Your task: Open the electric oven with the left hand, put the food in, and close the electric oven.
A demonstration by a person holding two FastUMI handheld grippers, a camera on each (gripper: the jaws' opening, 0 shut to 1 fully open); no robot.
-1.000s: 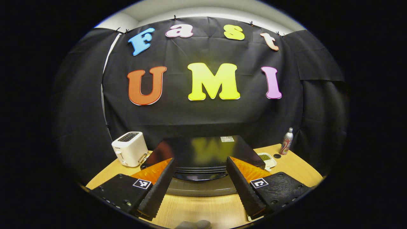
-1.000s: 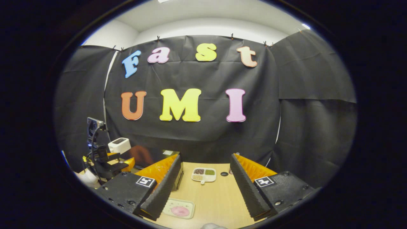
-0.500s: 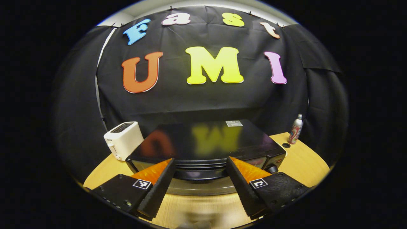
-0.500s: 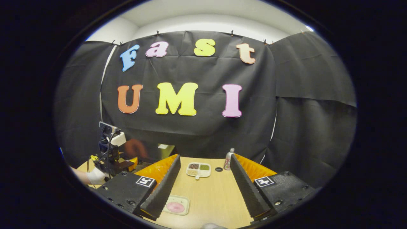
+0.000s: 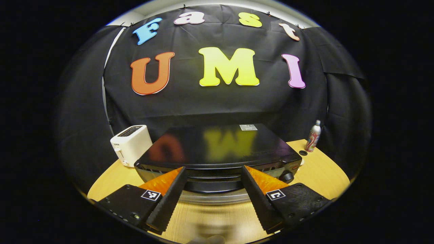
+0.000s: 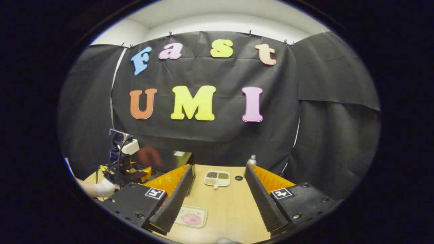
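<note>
The left gripper (image 5: 213, 200) hangs wide and empty at 6 o'clock before the closed electric oven (image 5: 217, 152), its door handle (image 5: 212, 185) between the fingers. The right gripper (image 6: 217, 200) is wide and empty too, with the food tray (image 6: 191, 217) at its 7 o'clock. Closing too high risks pinching the oven's top edge instead of the handle, and the light oven could slide on the table (image 5: 315, 169).

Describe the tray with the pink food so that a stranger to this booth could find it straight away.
Start at the wooden table in the right gripper view, with the black oven at its left. On the bare wood nearest the camera, beside the right gripper's near finger, lies a pale rectangular tray holding one round pink piece. The compartment dish farther back holds several small dark and green portions instead.
</note>
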